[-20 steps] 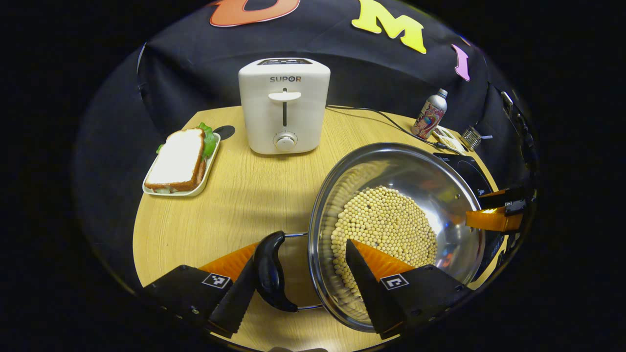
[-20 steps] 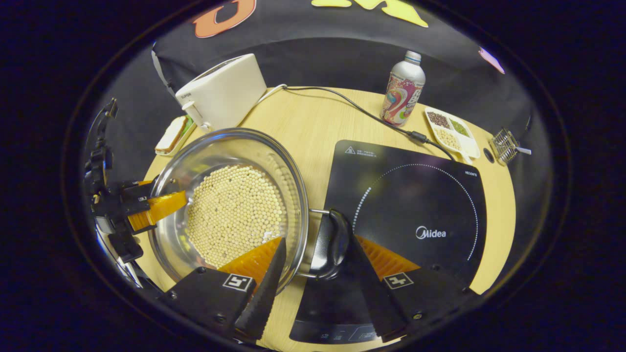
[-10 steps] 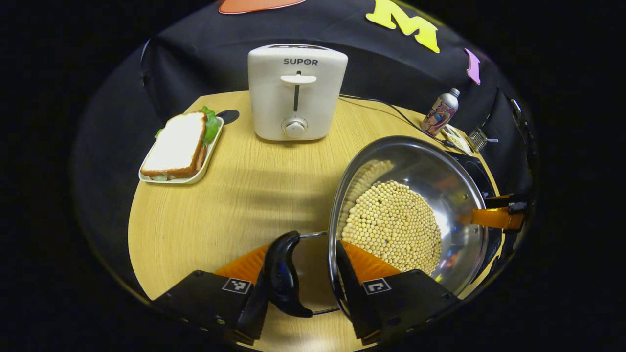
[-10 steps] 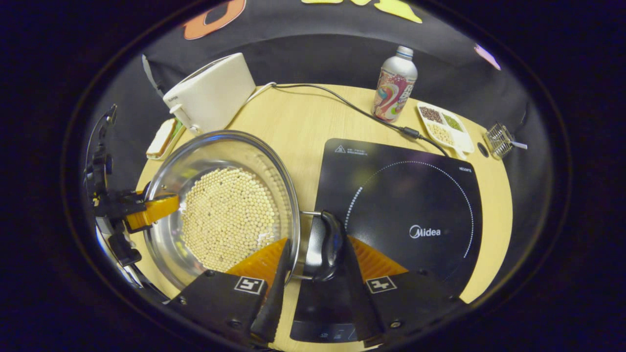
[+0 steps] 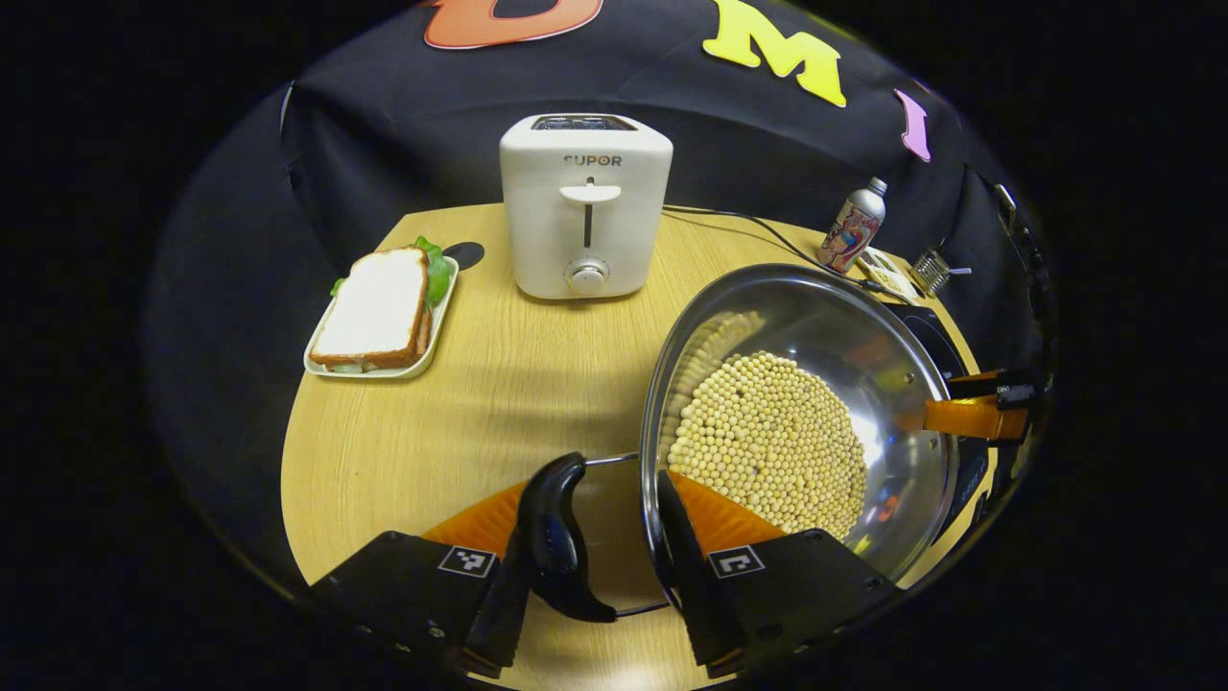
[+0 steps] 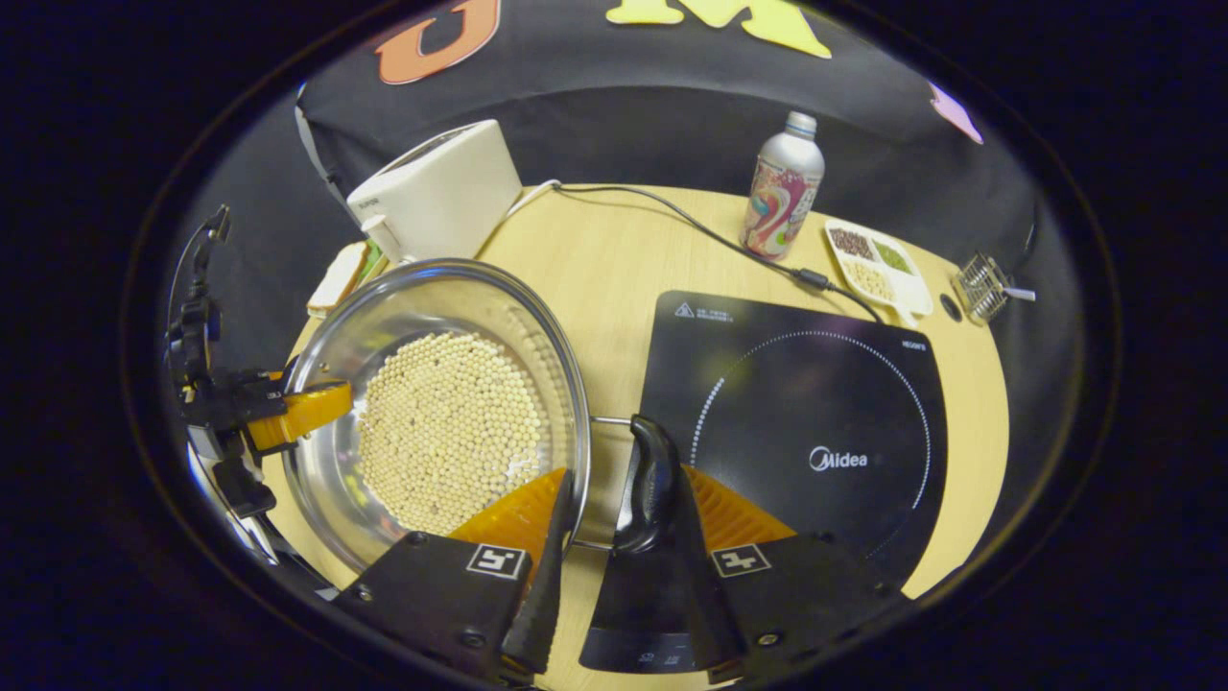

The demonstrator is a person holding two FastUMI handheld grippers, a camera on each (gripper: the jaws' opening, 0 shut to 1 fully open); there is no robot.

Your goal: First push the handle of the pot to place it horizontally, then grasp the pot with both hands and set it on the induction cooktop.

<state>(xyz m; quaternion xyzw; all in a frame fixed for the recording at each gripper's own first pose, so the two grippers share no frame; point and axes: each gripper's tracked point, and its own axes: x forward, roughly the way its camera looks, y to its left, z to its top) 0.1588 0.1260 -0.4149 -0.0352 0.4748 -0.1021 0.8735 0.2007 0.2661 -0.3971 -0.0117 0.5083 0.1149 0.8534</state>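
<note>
The steel pot of pale round beans sits over the wooden table, just to the left of the black induction cooktop and not on it; whether its base touches the tabletop cannot be told. In the left gripper view the left gripper is clamped on the pot's near side, one finger pressing outside the black side handle and the other lying inside the rim against the wall. In the right gripper view the right gripper grips the opposite side the same way, one finger inside the rim beside the beans, the other against the outside of the second black handle, which overlaps the cooktop's edge. Each view also shows the other gripper's orange finger reaching over the far rim. Behind the pot stands a white toaster, and to its left a sandwich lies on a small white tray. A black cable runs across the table to the cooktop. Beyond the cooktop stand a patterned bottle, a divided white dish of grains and a small wire basket.
</note>
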